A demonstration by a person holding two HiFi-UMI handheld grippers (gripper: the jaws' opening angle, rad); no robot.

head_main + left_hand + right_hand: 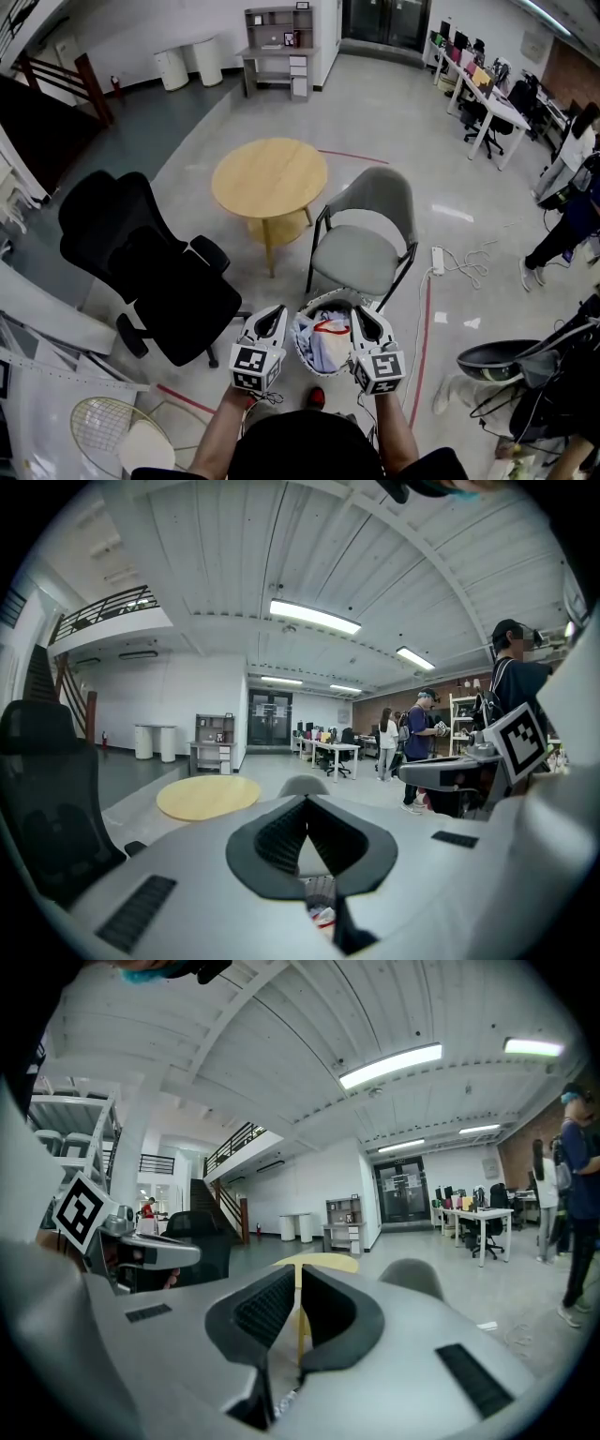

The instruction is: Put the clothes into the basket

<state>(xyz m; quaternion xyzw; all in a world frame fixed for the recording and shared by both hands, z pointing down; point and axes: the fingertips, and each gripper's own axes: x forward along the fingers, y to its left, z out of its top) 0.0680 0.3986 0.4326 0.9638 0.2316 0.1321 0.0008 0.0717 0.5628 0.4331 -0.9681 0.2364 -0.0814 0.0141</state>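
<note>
- Left gripper (pixel 274 316), jaws drawn narrow, pinches the left rim of the round white woven basket (pixel 327 297). A bit of the weave shows between its pads in the left gripper view.
- Right gripper (pixel 362 316), jaws almost together, clamps the basket's right rim.
- Crumpled clothes (pixel 322 347) fill the basket: white and pale blue fabric, with a red piece on top toward the far rim.
- Basket hangs between both grippers above the grey floor (pixel 394 122), just in front of the grey shell chair (pixel 370 225).
</note>
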